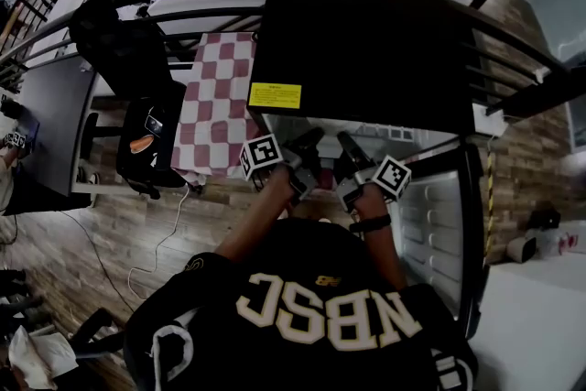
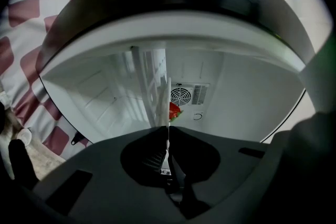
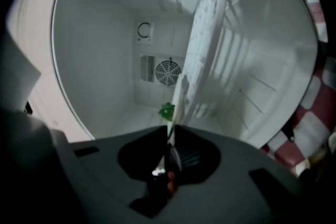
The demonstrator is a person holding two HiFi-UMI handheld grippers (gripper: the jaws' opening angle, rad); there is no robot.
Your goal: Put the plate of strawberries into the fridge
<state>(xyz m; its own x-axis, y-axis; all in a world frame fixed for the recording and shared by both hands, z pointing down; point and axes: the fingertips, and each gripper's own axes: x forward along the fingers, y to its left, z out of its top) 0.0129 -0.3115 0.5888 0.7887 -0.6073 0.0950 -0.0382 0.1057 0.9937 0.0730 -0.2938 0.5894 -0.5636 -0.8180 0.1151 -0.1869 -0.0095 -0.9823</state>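
Left claw [image 2: 168, 132] and right claw [image 3: 170, 132] clamp thin white plate [image 2: 167, 103] carrying red strawberry [image 2: 174, 110].

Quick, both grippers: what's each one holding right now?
Left gripper: closed on the rim of the plate.
Right gripper: closed on the plate's rim too.
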